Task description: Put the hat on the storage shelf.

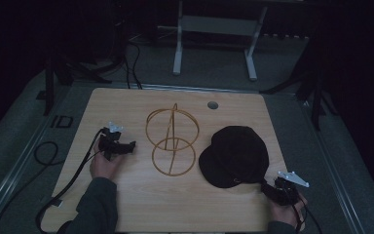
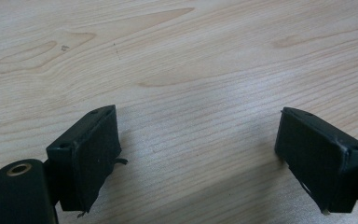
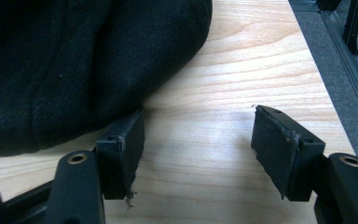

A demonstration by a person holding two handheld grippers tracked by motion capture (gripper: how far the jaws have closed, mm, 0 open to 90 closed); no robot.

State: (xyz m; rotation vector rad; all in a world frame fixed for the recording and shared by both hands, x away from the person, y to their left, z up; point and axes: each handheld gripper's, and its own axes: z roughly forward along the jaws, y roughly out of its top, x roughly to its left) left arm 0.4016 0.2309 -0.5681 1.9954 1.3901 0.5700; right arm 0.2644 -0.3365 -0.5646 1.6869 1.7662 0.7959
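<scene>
My right tongs (image 3: 198, 144) gape beside the black cap (image 1: 234, 155); my left tongs (image 2: 200, 158) gape, empty, over the table (image 1: 126, 102).

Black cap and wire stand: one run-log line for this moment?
left hand-held gripper: open, over bare table | right hand-held gripper: open, at black cap edge | wire stand: untouched, left of cap

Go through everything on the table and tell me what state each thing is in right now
Black cap: lying flat on the table, not gripped.
Wire hat stand: bare, nothing on it.
Left hand-held gripper: jaws open, nothing between them.
Right hand-held gripper: jaws open beside the cap's edge, holding nothing.
</scene>
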